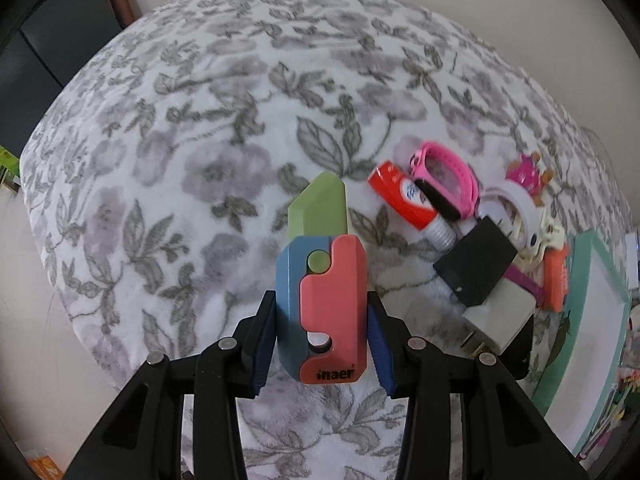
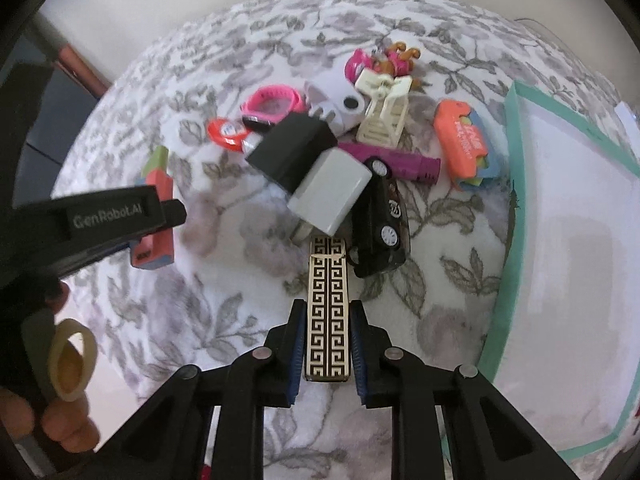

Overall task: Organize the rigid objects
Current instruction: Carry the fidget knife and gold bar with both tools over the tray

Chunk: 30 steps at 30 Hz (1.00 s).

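Observation:
My left gripper (image 1: 322, 312) is shut on a pink, blue and green toy knife (image 1: 324, 280), held above the floral blanket (image 1: 180, 140); it also shows in the right wrist view (image 2: 154, 216). My right gripper (image 2: 325, 332) is shut on a flat black-and-gold patterned bar (image 2: 326, 308). A pile lies ahead: black charger (image 2: 290, 152), white charger (image 2: 330, 190), black toy car (image 2: 380, 228), pink watch (image 2: 272, 106), red tube (image 2: 224, 132), purple toy car (image 2: 394, 162), orange toy knife (image 2: 460, 144), cream plastic piece (image 2: 384, 112).
A white board with a teal border (image 2: 516, 184) lies on the right of the blanket. A small doll figure (image 2: 400, 60) sits at the far end of the pile. The person's hand (image 2: 60, 420) holds the left gripper's handle at lower left.

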{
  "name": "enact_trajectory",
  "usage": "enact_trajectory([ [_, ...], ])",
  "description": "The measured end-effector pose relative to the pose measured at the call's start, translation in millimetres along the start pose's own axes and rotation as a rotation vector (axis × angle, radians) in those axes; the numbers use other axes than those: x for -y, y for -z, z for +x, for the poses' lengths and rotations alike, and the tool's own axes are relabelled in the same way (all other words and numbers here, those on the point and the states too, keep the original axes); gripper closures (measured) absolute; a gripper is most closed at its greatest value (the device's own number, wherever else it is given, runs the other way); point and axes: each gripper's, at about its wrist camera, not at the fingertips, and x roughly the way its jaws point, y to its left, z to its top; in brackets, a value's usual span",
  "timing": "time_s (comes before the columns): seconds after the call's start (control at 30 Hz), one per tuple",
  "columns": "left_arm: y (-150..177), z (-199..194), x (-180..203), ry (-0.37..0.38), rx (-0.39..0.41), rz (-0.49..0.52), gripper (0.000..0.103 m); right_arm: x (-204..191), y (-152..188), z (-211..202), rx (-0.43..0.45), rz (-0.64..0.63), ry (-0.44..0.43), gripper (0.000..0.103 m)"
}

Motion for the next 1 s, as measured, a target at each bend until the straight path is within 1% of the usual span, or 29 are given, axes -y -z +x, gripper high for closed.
enact_trajectory([
  [0.13, -3, -11, -1, 0.006, 0.035, -0.004, 0.059, 7, -1, -9, 0.015, 0.021, -0.026, 0.081],
  [0.27, -6, -16, -2, 0.013, 0.054, -0.010, 0.059, 13, -3, -17, 0.034, 0.041, -0.047, 0.081],
  [0.37, 3, -19, -1, 0.016, 0.070, -0.013, 0.059, 14, -2, -26, 0.052, 0.046, -0.056, 0.081],
  [0.57, 4, -24, 0, 0.019, 0.085, -0.012, 0.059, 14, -3, -34, 0.072, 0.059, -0.067, 0.081],
  [0.7, 3, -38, 4, 0.019, 0.115, -0.006, 0.059, 15, -7, -48, 0.136, 0.075, -0.070, 0.081],
  [0.83, 2, -67, 26, 0.059, 0.171, 0.042, 0.059, 32, -12, -74, 0.241, 0.123, -0.014, 0.081],
  [0.9, 0, -82, 43, 0.085, 0.189, 0.071, 0.059, 46, -13, -85, 0.291, 0.162, 0.029, 0.081],
  [0.93, 0, -89, 51, 0.096, 0.196, 0.082, 0.059, 56, -13, -92, 0.322, 0.191, 0.071, 0.081],
  [1.0, 0, -103, 70, 0.116, 0.207, 0.108, 0.059, 70, -14, -100, 0.359, 0.227, 0.126, 0.081],
])
